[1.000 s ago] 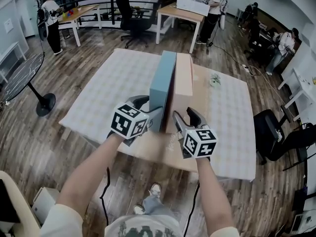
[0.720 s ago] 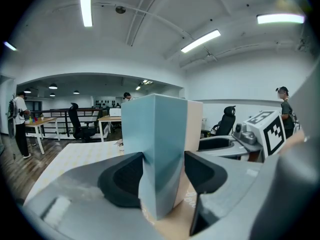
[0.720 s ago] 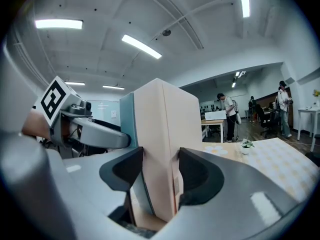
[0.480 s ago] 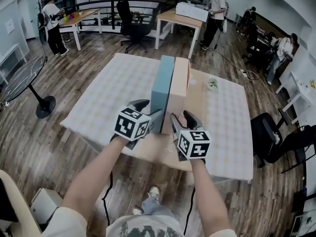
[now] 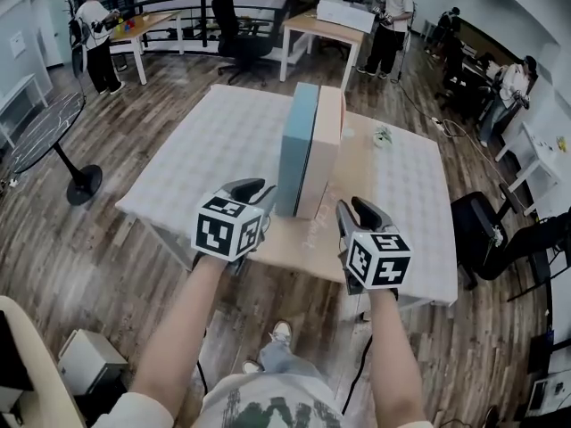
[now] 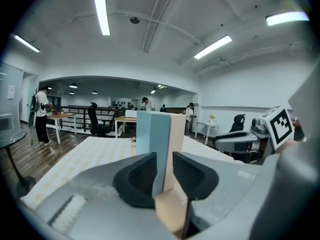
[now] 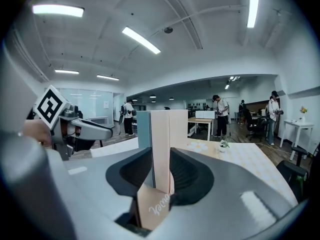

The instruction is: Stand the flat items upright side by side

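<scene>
Two flat boxes stand upright side by side in the middle of the table, a blue box [image 5: 296, 145] on the left and a pale pink box [image 5: 325, 141] touching it on the right. My left gripper [image 5: 257, 205] hangs near the table's front edge, short of the blue box [image 6: 148, 134]. My right gripper [image 5: 355, 214] is level with it, short of the pink box [image 7: 168, 136]. Both have just been closing. A narrow gap remains between each pair of jaws, with nothing held. Both grippers [image 6: 165, 170] [image 7: 161, 173] point at the boxes from a distance.
The table carries a white checked cloth [image 5: 210, 150] and a tan mat [image 5: 308, 234] under the boxes. A small potted flower [image 5: 384, 135] sits at the back right. Office chairs, desks and several people stand beyond the table. A black chair [image 5: 482, 230] is on the right.
Both grippers have drawn back from the boxes toward the near table edge, and their jaws have narrowed. The two boxes stay standing on their own.
</scene>
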A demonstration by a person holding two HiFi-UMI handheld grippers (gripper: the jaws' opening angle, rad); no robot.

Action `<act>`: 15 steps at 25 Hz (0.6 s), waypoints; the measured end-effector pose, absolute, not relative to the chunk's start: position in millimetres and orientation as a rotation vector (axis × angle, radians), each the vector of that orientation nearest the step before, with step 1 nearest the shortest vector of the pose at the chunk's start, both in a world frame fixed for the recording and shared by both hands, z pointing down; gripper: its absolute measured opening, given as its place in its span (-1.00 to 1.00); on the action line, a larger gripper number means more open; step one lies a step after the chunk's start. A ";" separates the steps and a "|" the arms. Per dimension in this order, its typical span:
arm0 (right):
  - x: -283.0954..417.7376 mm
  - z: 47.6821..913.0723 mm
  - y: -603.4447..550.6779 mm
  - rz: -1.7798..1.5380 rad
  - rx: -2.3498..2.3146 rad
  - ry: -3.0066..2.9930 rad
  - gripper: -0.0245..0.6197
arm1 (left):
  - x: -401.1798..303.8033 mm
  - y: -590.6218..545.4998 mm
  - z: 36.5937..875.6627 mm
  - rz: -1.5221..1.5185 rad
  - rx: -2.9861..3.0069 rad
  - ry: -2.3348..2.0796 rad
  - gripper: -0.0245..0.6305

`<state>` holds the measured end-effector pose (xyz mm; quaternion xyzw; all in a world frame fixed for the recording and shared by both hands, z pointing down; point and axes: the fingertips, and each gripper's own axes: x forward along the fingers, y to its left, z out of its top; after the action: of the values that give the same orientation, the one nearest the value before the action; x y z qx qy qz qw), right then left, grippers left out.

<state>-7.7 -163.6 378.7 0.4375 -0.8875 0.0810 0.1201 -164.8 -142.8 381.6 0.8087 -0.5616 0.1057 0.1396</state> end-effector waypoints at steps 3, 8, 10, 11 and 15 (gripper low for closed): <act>1.3 373.4 -145.4 0.244 1.292 -2.596 -0.64 | -169.3 -123.8 377.1 0.311 2.356 -1.632 -0.63; 12.5 362.4 -128.0 0.238 1.323 -2.606 -0.87 | -177.9 -105.5 368.2 0.318 2.382 -1.666 -0.91; 16.2 359.7 -122.6 0.229 1.330 -2.602 -0.92 | -174.6 -100.0 368.9 0.326 2.397 -1.649 -0.91; 17.4 358.8 -119.7 0.227 1.331 -2.601 -0.92 | -172.7 -97.5 369.5 0.331 2.403 -1.640 -0.91; 16.9 354.7 -116.5 0.227 1.342 -2.605 -0.92 | -174.2 -95.2 366.5 0.313 2.405 -1.633 -0.91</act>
<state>16.9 -116.5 354.7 0.4543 -0.8818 0.0767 0.1009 -174.2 -95.2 366.5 0.8177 -0.5551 0.1065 0.1089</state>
